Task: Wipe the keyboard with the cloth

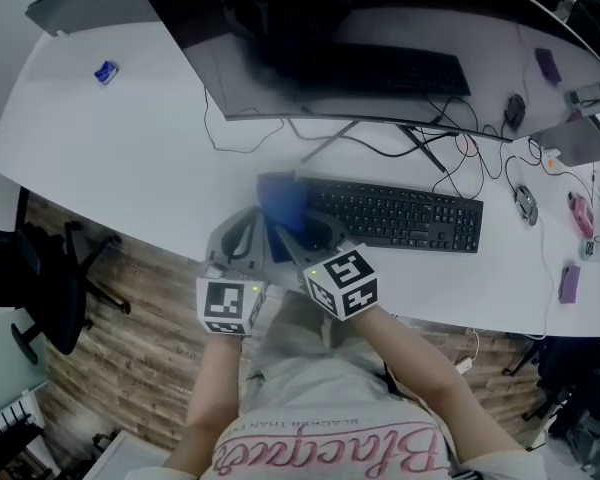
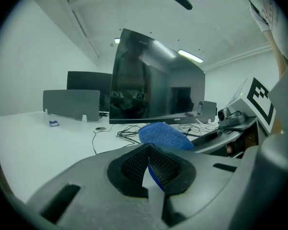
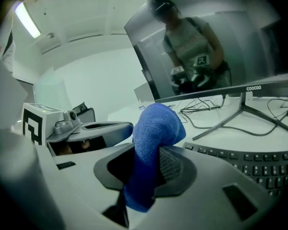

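A blue cloth point(image 1: 282, 203) is bunched up just left of the black keyboard point(image 1: 400, 215), above the white desk's front edge. My right gripper point(image 1: 292, 230) is shut on the cloth point(image 3: 156, 123), which bulges up over the pads and hangs down between them; the keyboard point(image 3: 259, 159) lies to its right. My left gripper point(image 1: 250, 218) sits close beside the right one, left of the cloth. In the left gripper view its jaws point(image 2: 149, 147) meet at the tips. The cloth point(image 2: 163, 135) rises just beyond them, and a strip of blue shows through the gap lower down.
A wide curved monitor point(image 1: 360, 48) stands behind the keyboard on a stand, with cables point(image 1: 450, 153) trailing across the white desk point(image 1: 130, 168). A mouse point(image 1: 525, 203) and small items lie at the right. An office chair point(image 1: 50, 278) stands on the wood floor at the left.
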A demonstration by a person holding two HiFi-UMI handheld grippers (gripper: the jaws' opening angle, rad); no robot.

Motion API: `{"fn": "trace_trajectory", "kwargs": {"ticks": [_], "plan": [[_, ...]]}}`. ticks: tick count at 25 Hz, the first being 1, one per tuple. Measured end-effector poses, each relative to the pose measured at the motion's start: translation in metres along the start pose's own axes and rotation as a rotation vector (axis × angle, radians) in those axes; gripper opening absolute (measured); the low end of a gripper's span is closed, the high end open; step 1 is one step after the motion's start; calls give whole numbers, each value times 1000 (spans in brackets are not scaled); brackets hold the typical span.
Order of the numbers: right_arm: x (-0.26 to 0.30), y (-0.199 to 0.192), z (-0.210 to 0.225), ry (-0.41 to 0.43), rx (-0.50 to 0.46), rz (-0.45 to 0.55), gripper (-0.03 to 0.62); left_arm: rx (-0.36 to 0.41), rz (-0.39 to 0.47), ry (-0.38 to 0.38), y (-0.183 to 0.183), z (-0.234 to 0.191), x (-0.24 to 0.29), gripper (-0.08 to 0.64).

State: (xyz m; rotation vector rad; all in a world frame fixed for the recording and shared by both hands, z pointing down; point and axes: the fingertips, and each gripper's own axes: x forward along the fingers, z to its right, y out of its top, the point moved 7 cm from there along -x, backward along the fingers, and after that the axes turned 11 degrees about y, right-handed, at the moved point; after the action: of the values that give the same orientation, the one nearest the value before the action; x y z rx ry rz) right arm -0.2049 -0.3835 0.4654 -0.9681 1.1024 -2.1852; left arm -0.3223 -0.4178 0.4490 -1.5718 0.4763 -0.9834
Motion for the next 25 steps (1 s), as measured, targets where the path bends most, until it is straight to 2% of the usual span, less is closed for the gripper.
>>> {"fn": "trace_trajectory", "kwargs": {"ticks": [3,7,14,25], "plan": [[6,-4,6,-24,6,-29,97,3,-5,-1,-3,-3,4,6],[7,-9,19,-12,78,-47,97,7,-8,1,-5,1,7,6],[-1,-16,34,-59,113,-124,97,15,-10,16,-5,15,13,6],[-26,-21,46,-108,144,-139,97,30,-26,28,-6,43,11,6]]}}
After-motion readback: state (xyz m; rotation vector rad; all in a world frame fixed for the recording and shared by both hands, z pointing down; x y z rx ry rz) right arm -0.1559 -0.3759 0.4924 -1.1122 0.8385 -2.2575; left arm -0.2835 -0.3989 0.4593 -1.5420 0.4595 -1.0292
